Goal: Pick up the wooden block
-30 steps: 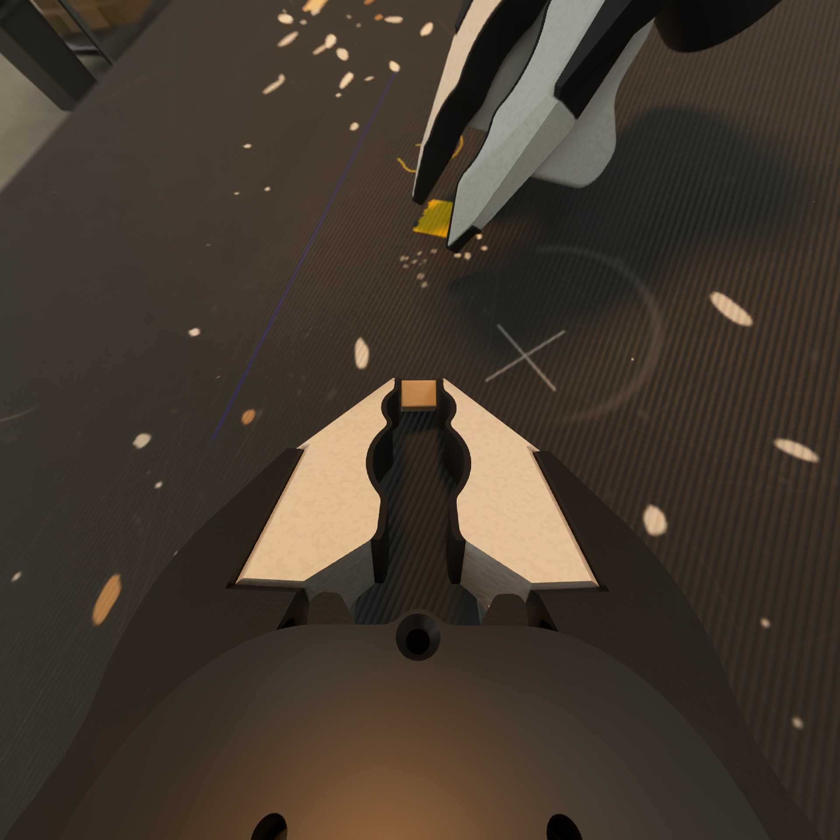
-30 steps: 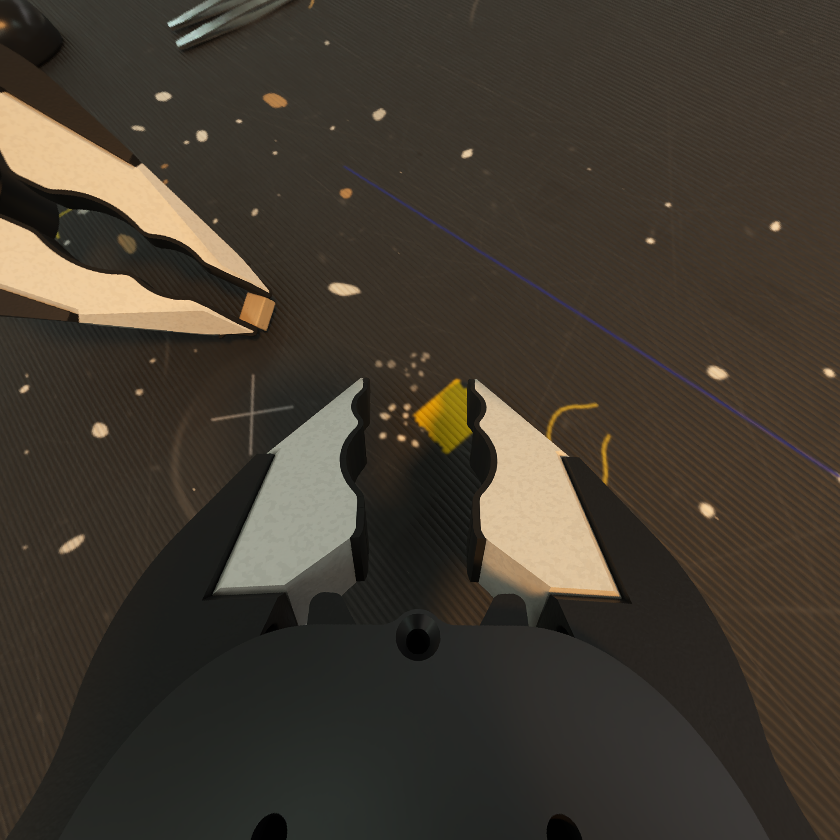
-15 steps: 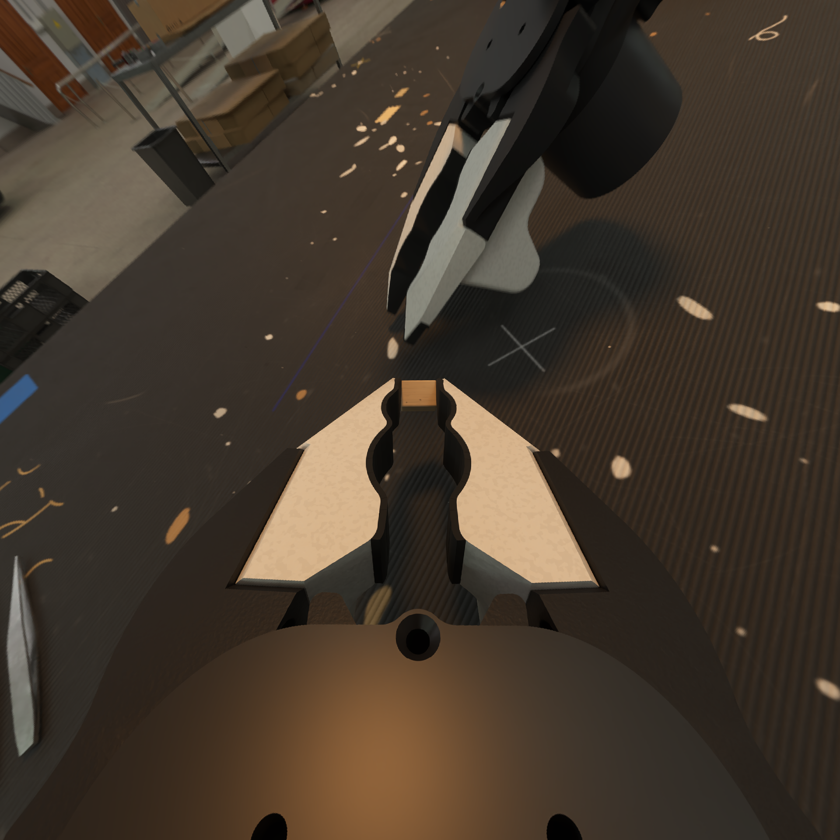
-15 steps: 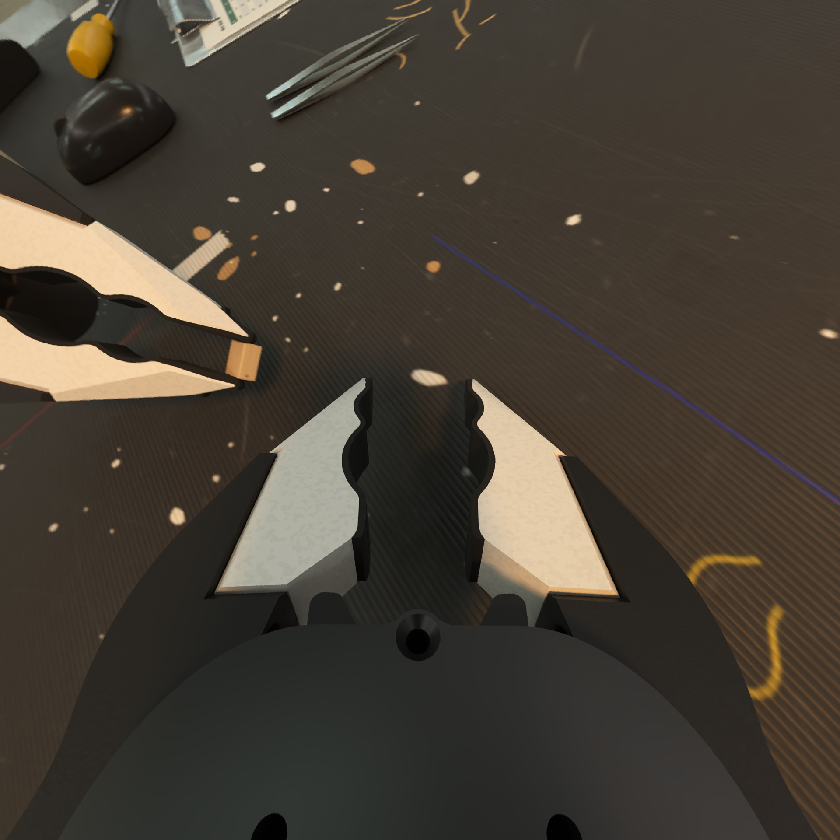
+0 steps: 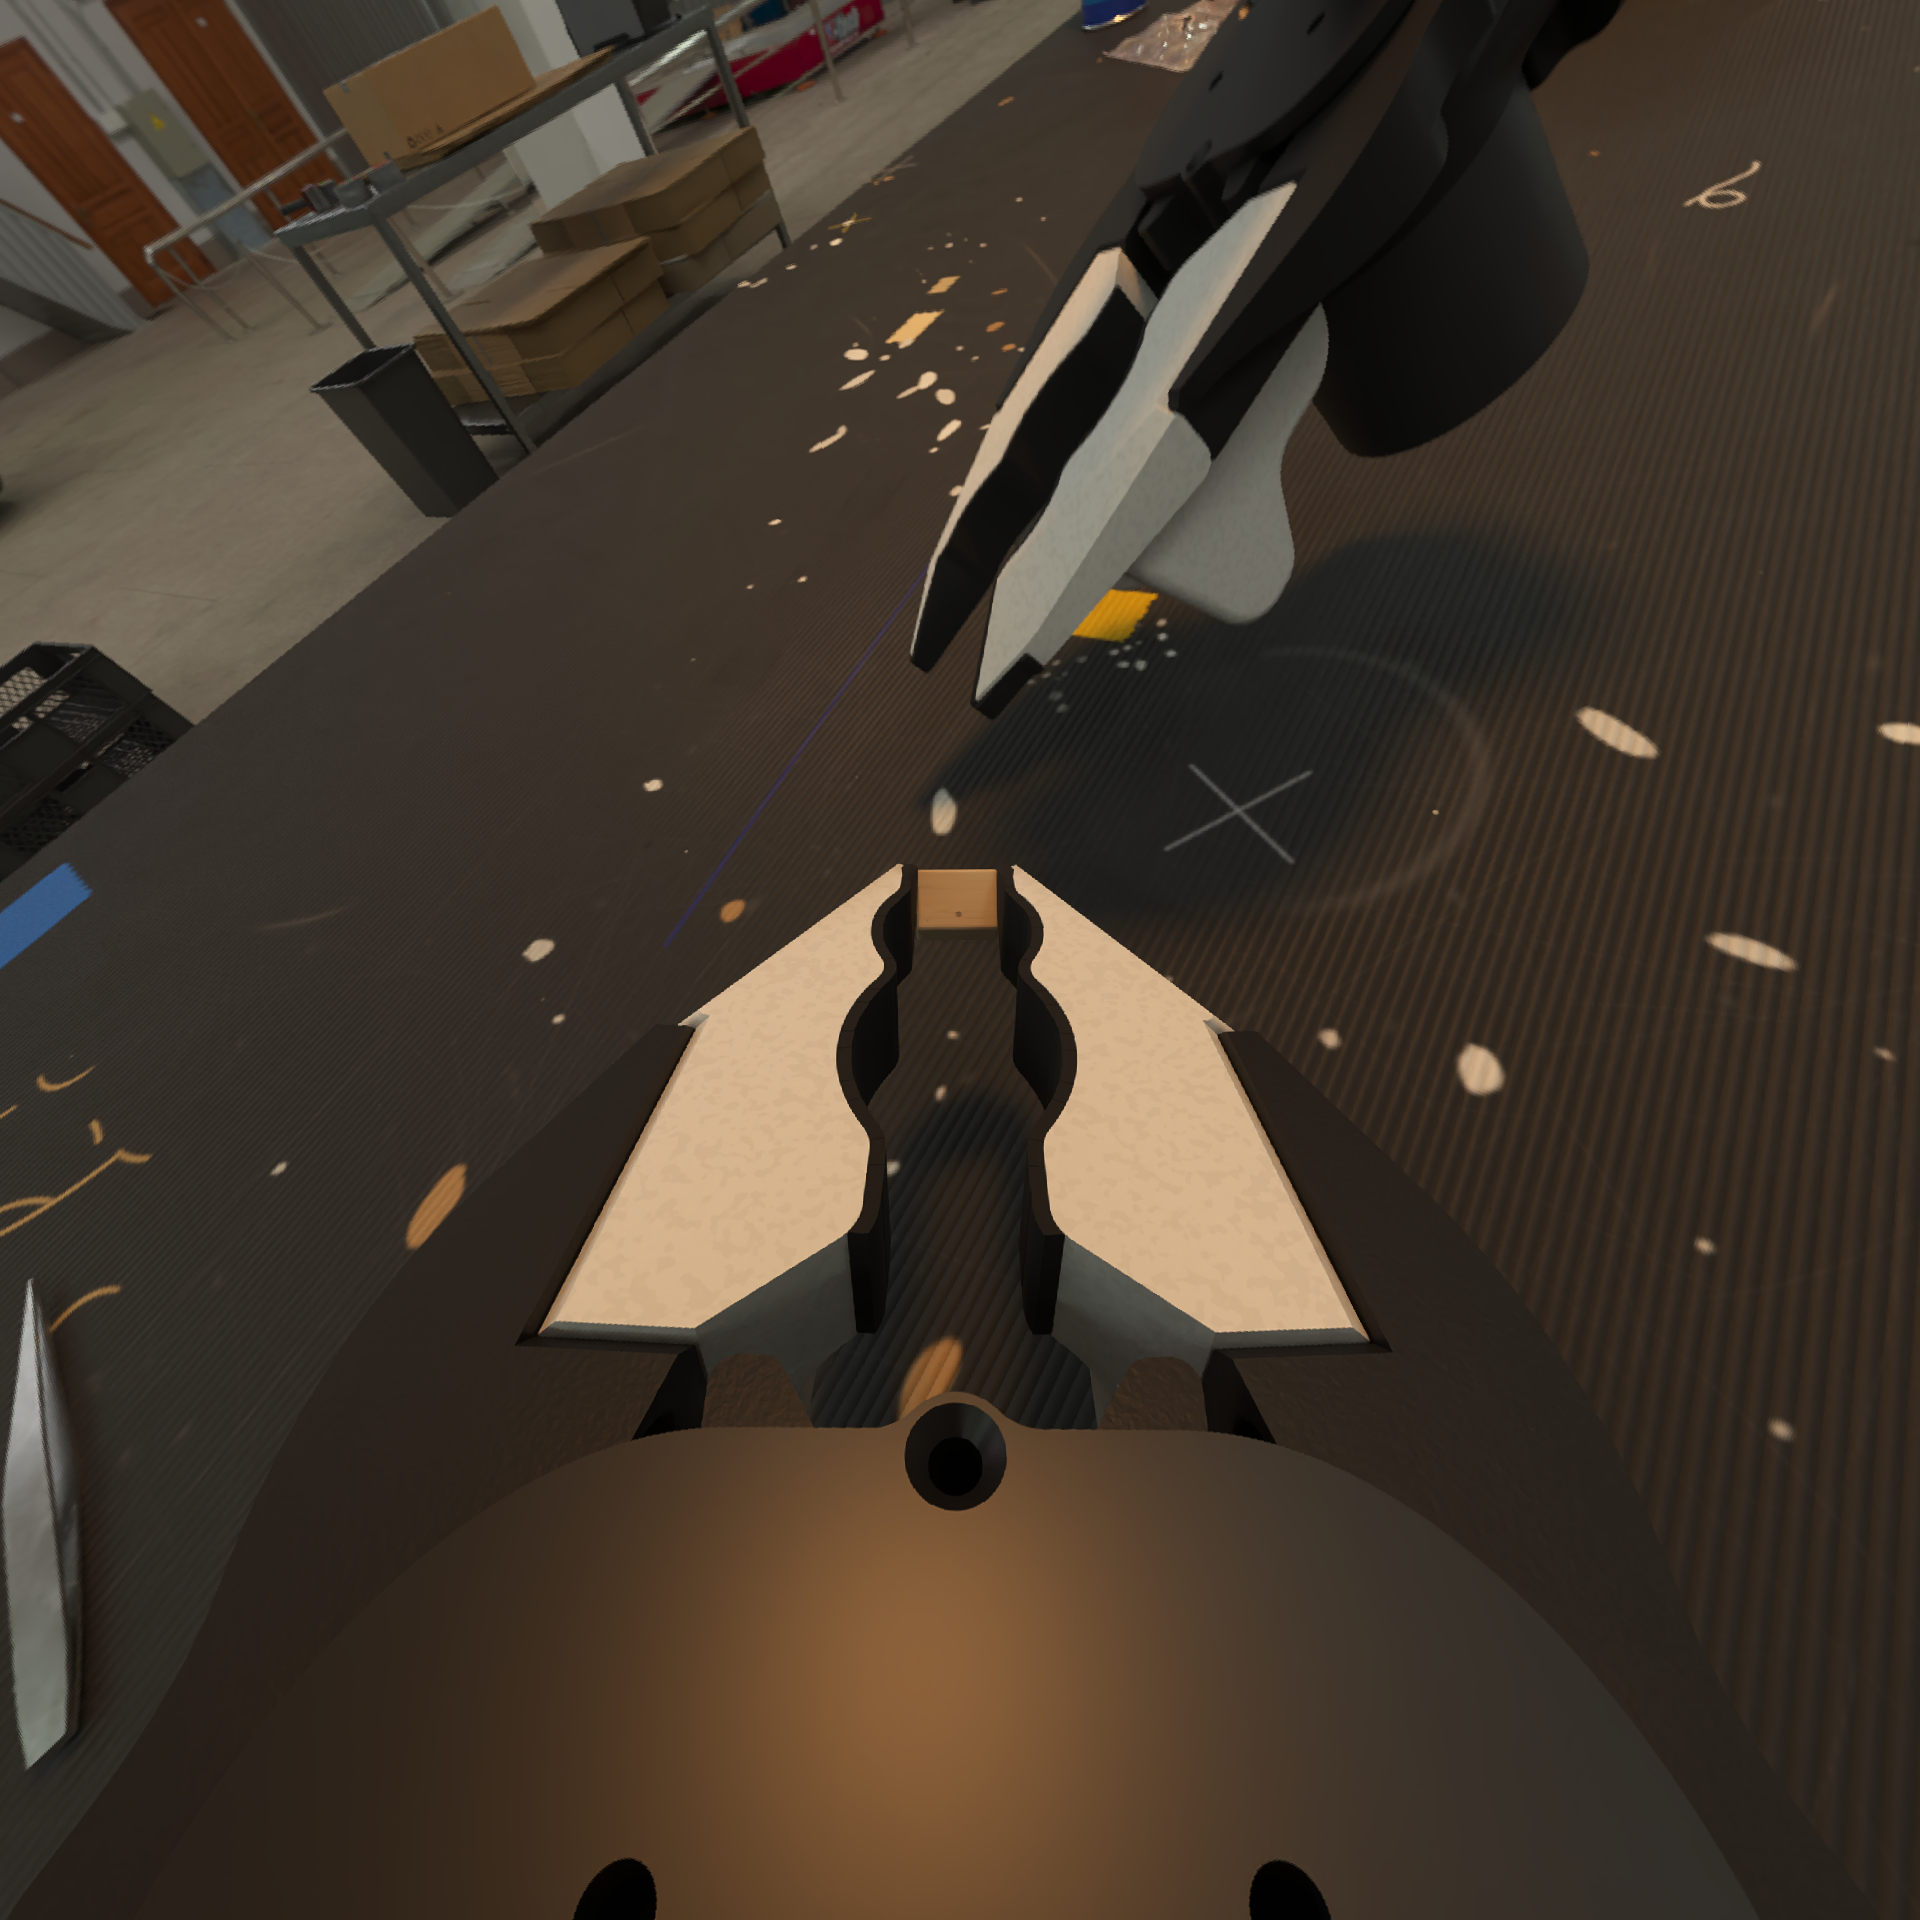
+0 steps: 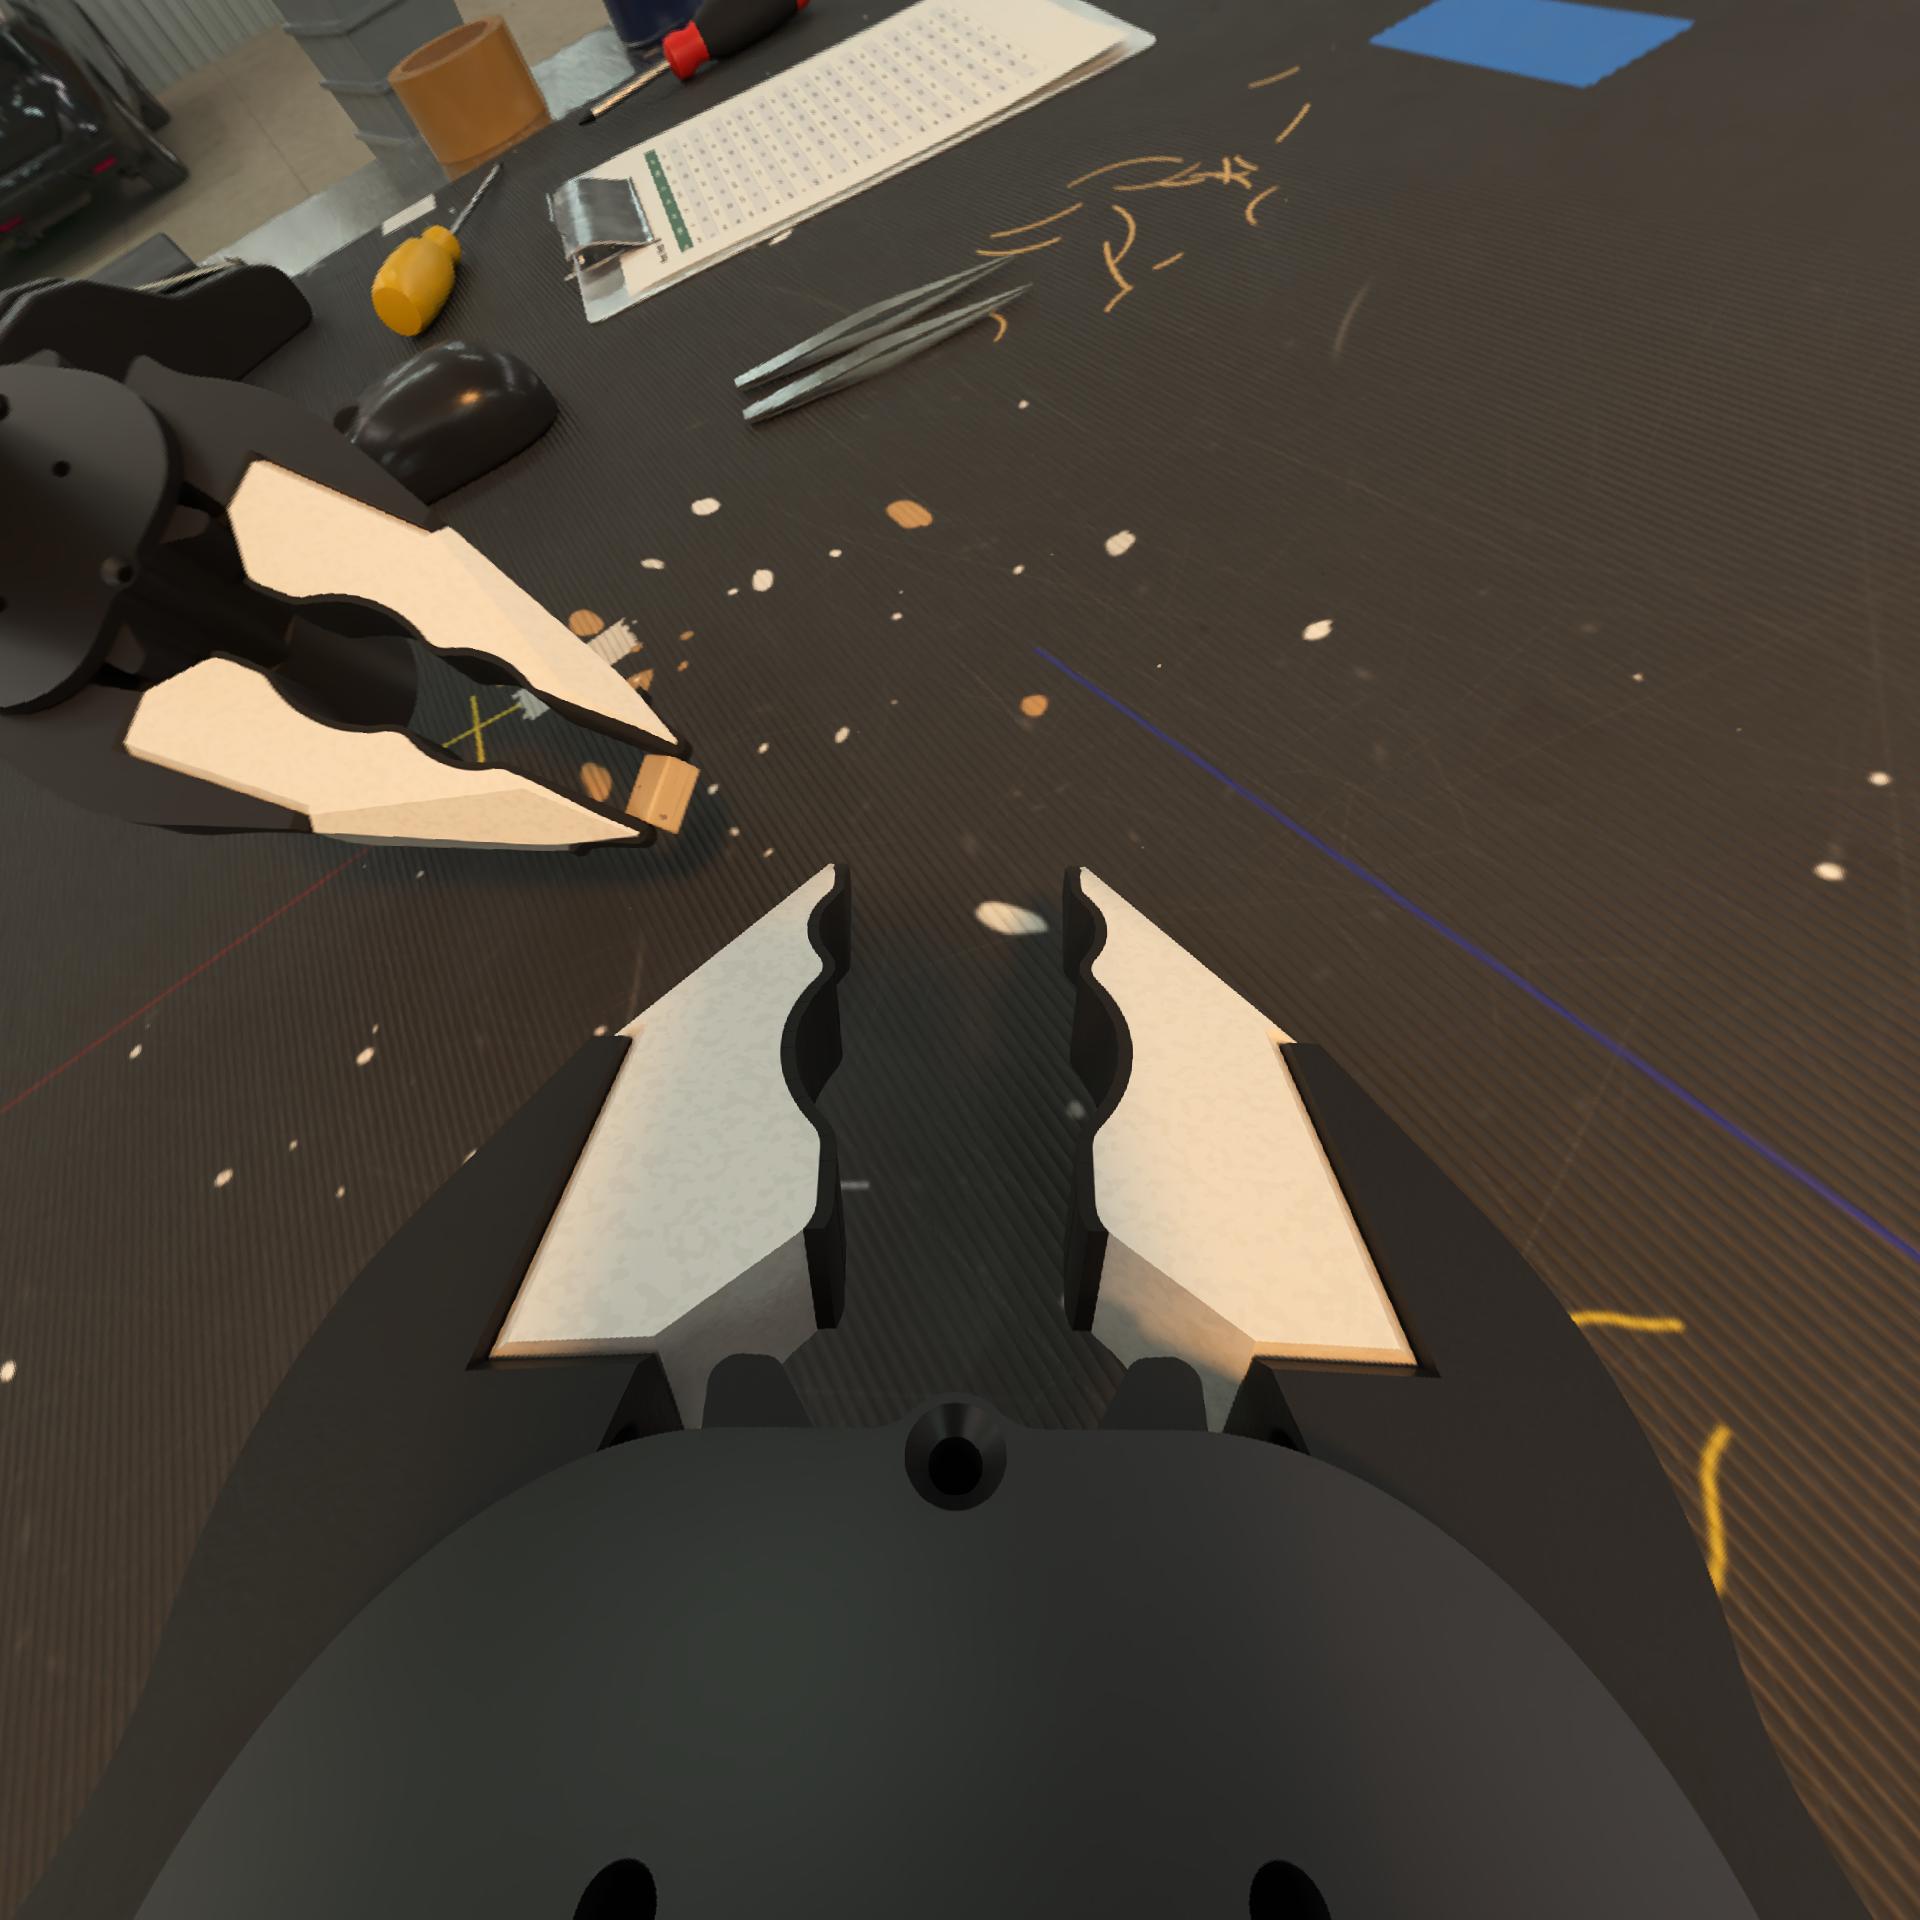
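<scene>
Left hand-held gripper pinches the wooden block between its fingertips, above the dark worktop. Right hand-held gripper, at 1 o'clock in the left wrist view, holds nothing, jaws moderately parted. Tweezers lie at 12 o'clock in the right wrist view.

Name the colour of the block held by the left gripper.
Light tan wood: the wooden block, clearest in the right wrist view.

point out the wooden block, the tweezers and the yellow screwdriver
wooden block (image 5: 956, 899), left wrist view, its top face between the fingertips
tweezers (image 6: 883, 338), right wrist view, middle of the two metal arms
yellow screwdriver (image 6: 414, 283), right wrist view, its handle
</scene>
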{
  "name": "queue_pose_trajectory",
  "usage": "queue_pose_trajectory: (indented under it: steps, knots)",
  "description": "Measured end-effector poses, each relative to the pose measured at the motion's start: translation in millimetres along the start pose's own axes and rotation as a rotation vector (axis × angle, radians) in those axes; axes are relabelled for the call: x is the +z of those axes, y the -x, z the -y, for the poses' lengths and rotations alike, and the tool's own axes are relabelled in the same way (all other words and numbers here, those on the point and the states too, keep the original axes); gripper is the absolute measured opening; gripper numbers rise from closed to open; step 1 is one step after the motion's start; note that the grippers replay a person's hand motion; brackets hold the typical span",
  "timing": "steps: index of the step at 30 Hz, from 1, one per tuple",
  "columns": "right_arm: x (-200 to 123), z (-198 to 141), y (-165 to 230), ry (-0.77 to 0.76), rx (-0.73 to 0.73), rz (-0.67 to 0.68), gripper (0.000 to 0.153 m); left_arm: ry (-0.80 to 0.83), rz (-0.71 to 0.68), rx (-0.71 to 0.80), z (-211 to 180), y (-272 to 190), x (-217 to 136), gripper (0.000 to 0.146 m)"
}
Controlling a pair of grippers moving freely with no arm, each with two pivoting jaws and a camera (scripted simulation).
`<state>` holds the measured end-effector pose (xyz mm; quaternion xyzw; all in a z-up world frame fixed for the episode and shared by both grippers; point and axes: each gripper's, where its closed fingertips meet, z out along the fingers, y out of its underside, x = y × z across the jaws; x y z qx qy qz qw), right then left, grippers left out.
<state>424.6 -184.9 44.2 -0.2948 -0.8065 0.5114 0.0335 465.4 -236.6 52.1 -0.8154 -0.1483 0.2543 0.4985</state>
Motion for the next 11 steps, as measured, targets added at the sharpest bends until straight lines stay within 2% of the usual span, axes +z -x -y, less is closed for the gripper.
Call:
queue_pose_trajectory:
  steps: [6,11]
  knots:
    - [-11.5,5.1,11.6,-0.073,-0.103,0.048,0.041,0.009,-0.028,0.011,-2.7,-6.1,4.1,0.015]
    - [-14.6,1.7,16.0,-0.09,-0.126,0.075,0.041,0.034,-0.033,-0.003,-9.1,-5.1,6.8,0.015]
